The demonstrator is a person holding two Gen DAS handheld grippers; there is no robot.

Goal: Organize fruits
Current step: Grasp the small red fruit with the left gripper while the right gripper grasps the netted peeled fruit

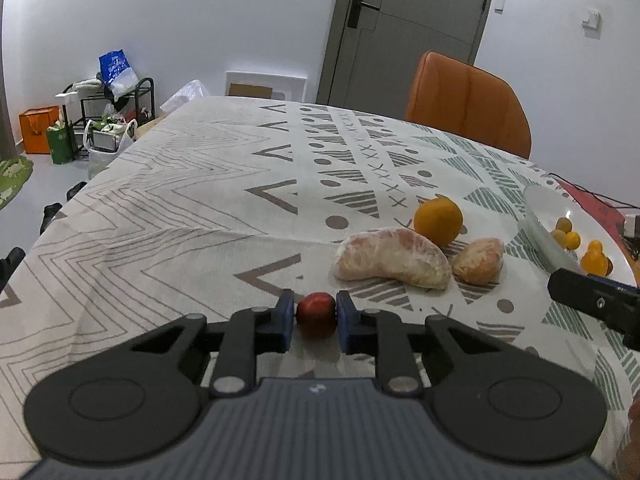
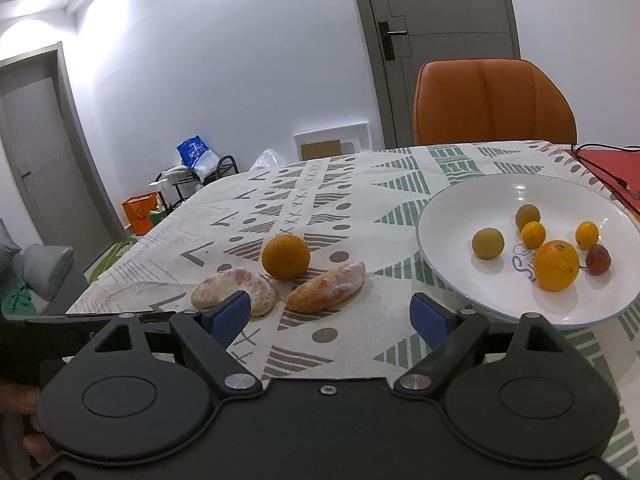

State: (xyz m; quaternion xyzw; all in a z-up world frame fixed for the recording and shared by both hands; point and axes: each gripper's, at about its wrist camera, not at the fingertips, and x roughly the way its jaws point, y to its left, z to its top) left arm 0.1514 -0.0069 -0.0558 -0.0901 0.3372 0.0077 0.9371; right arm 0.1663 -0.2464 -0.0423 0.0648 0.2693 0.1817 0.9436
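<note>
The left gripper [image 1: 316, 316] squeezes a small red fruit [image 1: 316, 314] between its 2 blue pads, just above the tablecloth [image 1: 180, 200]. The pads touch the fruit on both sides.

The right gripper [image 2: 330, 314] has its fingers spread wide w/ nothing between them. It hangs over the cloth, near the white plate [image 2: 460, 208].

On the cloth, past the left gripper, lie 2 peeled fruit pieces: a big piece [image 1: 394, 258] & a small piece [image 1: 479, 260]. They sit side by side, close together. A whole orange [image 1: 438, 221] sits right behind them.

The plate is on the right part of the table. In it are a big orange [image 2: 556, 265], 2 little orange fruits, 2 yellow-green ones & 1 dark red one [image 2: 598, 259]. The dark red one is right beside the big orange.

An orange chair [image 2: 494, 102] stands at the far end of the table, w/ a gray door [image 2: 440, 40] behind it.
</note>
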